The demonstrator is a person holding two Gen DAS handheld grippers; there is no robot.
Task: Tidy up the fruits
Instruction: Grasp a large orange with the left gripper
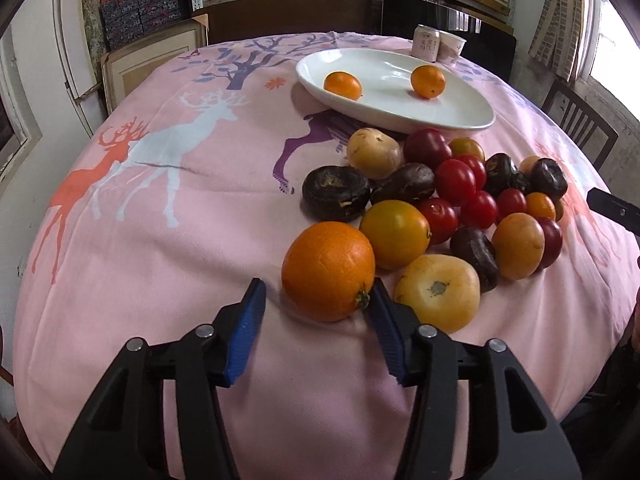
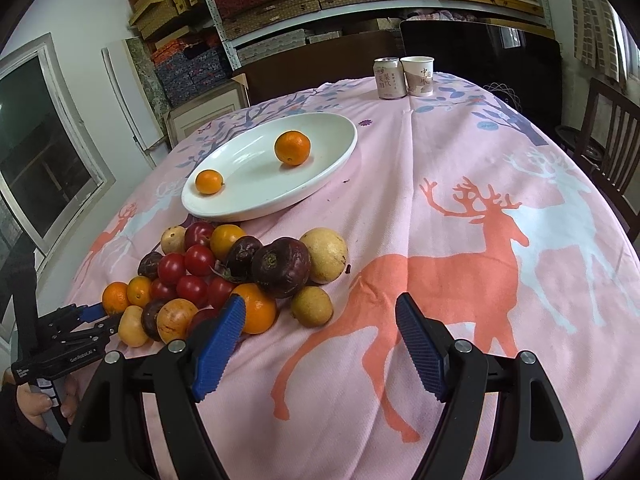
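Note:
A large orange (image 1: 328, 272) lies at the near edge of a fruit pile (image 1: 460, 192) on the pink deer tablecloth. My left gripper (image 1: 317, 289) straddles this orange. Its right pad (image 1: 380, 308) touches the peel, while its left pad (image 1: 250, 312) stands a little apart from it, so it is open. In the right wrist view the left gripper (image 2: 96, 316) shows beside that same orange (image 2: 115, 298). A white oval plate (image 2: 256, 176) behind the pile holds two small oranges (image 2: 209, 182) (image 2: 292, 147). My right gripper (image 2: 320, 312) is open over bare cloth to the right of the pile, holding nothing.
The pile mixes red tomatoes (image 1: 456, 182), dark purple fruits (image 1: 335, 193) and yellow fruits (image 1: 438, 291). A drink can (image 2: 388, 79) and a paper cup (image 2: 418, 76) stand at the table's far edge. A wooden chair (image 2: 612, 136) is at the right. Shelves line the back wall.

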